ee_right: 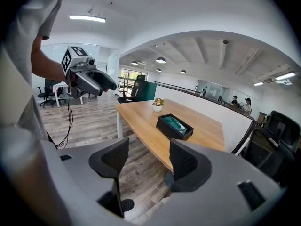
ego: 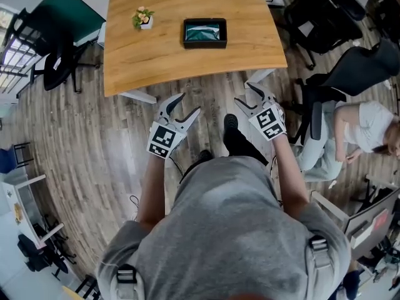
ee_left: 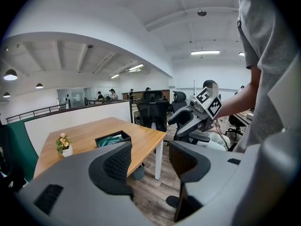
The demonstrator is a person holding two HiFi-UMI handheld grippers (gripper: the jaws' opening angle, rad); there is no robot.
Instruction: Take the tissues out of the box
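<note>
The left gripper (ego: 189,105) and the right gripper (ego: 245,95) hang over the plank floor (ego: 94,142), jaws spread wide with nothing between them. Beyond them on the wooden table (ego: 175,58), well apart from both, sits the black box (ego: 204,44) with teal tissues (ego: 203,32) inside, a small flower pot (ego: 144,19) left of it.

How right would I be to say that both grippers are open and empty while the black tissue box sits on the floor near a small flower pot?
Nearly: the head view shows the black tissue box on the table, not the floor. It is near the flower pot, and the left gripper and right gripper are open and empty.
</note>
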